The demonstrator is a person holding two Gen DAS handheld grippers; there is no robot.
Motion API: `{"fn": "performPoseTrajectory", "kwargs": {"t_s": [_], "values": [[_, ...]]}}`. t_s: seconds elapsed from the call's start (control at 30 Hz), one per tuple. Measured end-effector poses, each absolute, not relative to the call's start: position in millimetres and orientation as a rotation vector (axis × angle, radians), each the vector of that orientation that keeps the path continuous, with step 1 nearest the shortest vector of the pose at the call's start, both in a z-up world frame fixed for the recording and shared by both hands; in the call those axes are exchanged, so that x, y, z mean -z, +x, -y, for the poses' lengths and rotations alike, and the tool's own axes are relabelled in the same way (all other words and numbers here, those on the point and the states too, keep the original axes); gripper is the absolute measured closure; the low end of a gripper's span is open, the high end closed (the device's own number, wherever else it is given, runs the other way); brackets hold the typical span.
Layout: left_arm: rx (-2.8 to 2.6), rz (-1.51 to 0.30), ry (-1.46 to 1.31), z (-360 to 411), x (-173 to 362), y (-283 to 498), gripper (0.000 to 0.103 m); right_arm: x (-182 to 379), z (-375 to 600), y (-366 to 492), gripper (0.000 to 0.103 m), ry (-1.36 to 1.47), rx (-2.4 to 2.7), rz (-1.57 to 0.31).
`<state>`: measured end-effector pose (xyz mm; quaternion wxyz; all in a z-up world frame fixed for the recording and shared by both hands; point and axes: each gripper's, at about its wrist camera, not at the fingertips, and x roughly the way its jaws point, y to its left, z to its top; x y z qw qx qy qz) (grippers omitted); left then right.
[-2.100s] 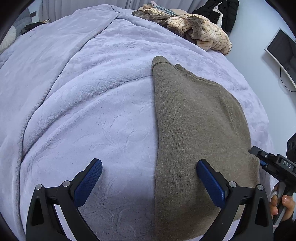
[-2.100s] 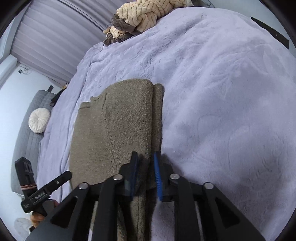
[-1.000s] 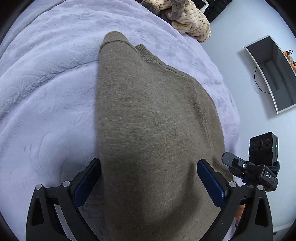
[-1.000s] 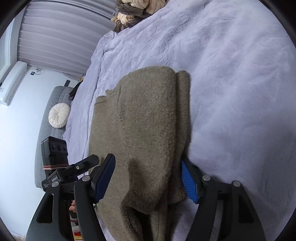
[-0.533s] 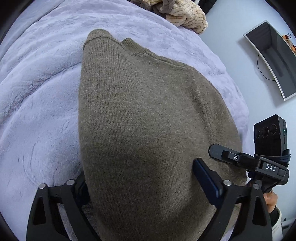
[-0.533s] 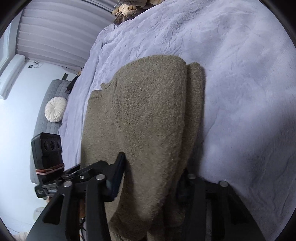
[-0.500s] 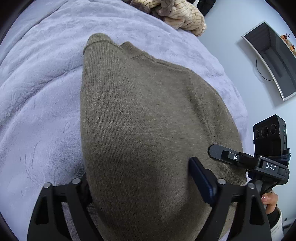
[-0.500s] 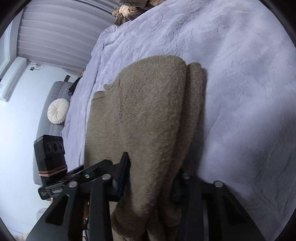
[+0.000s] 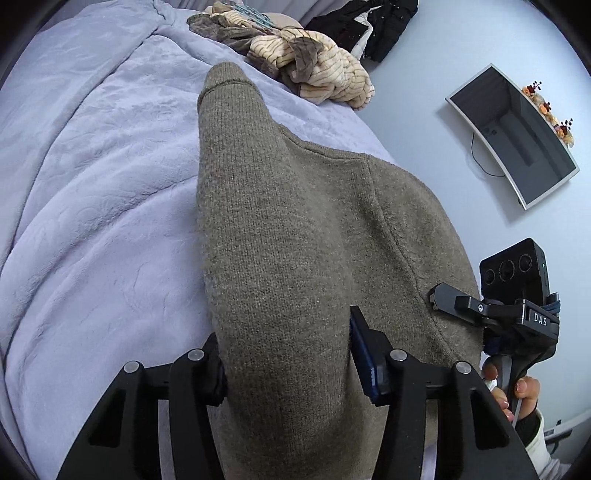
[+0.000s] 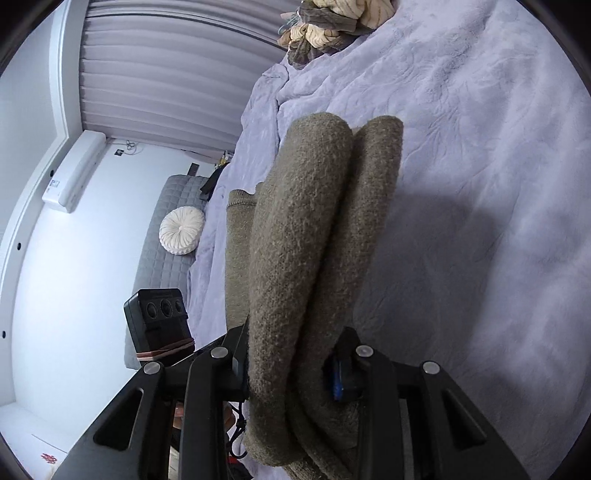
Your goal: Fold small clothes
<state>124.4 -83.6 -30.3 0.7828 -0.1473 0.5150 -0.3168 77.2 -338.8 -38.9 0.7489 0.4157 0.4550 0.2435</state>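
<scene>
An olive-brown knit sweater (image 9: 295, 236) lies partly folded on a lavender bedspread (image 9: 92, 177). My left gripper (image 9: 286, 347) is shut on the near left edge of the sweater, with thick fabric bunched between the blue pads. My right gripper (image 10: 291, 360) is shut on the near right edge, where the sweater (image 10: 314, 229) hangs in two rolled folds lifted off the bedspread (image 10: 480, 184). The right gripper also shows in the left wrist view (image 9: 517, 314) at the sweater's right side.
A pile of beige striped and brown clothes (image 9: 314, 66) lies at the far end of the bed, also in the right wrist view (image 10: 325, 26). A wall monitor (image 9: 513, 133) hangs on the right. A grey sofa with a white round cushion (image 10: 181, 229) stands beyond the bed's left side.
Both grippers have closed from wide open onto the sweater's near edge. The near part of the sweater has been lifted off the bed, and both cameras have tilted up.
</scene>
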Motion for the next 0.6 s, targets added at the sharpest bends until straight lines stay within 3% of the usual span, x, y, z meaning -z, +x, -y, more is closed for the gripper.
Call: {"fn": "performPoseTrajectory", "kwargs": {"t_s": [0.27,0.6], "values": [[0.647,-1.1,-0.322,5.2,8.3,62.5,0.049,37.1,280.2,35.3,0.07,0.958,-0.614,-1.017],[0.439,-1.135,-0.283,-55.8,53.1,10.0,0.048,88.4,207.1,15.5,0.07,0.96,-0.543,-1.117]]}}
